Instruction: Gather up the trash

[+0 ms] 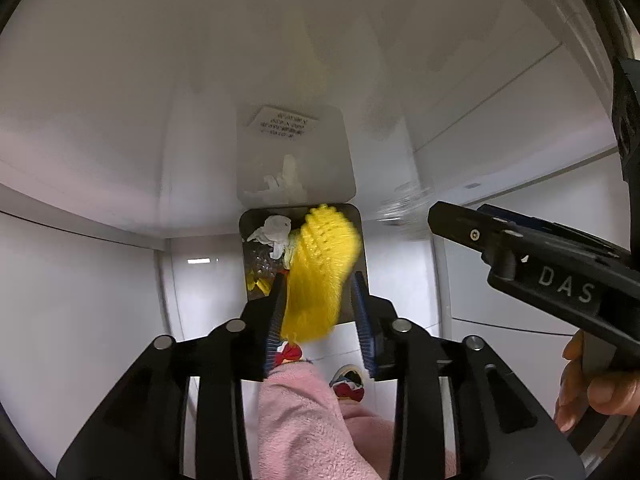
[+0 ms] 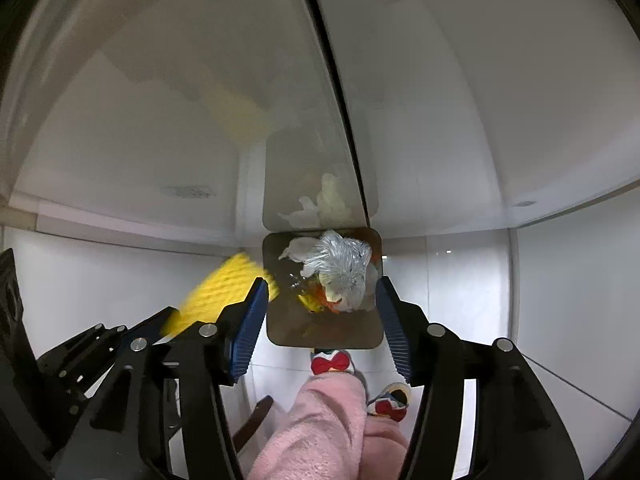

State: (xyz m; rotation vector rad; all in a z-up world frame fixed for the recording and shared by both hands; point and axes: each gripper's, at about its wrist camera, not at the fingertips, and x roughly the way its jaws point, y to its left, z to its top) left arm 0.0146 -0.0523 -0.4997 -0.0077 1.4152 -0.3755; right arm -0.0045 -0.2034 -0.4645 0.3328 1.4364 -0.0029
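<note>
A small bin [image 1: 249, 220] with a dark rectangular mouth stands on the floor under both grippers, which point down. My left gripper [image 1: 319, 280] has a blurred yellow ribbed thing [image 1: 320, 276] hanging loose between its spread pads, over the bin mouth. It shows beside the left gripper [image 2: 132, 336] in the right wrist view too, as a yellow blur [image 2: 224, 292]. My right gripper [image 2: 321, 282] is open with nothing held. A crumpled silver wrapper [image 2: 340, 266] lies below it inside the bin [image 2: 288, 330], on white tissue [image 1: 276, 232] and orange and yellow scraps.
Glossy white cabinet fronts [image 1: 120, 140] rise behind the bin and mirror it. The person's pink fleece leg [image 1: 304, 420] and slippers with red bows [image 2: 332, 362] stand close in front of the bin. A hand [image 1: 592, 392] holds the right gripper [image 1: 480, 236].
</note>
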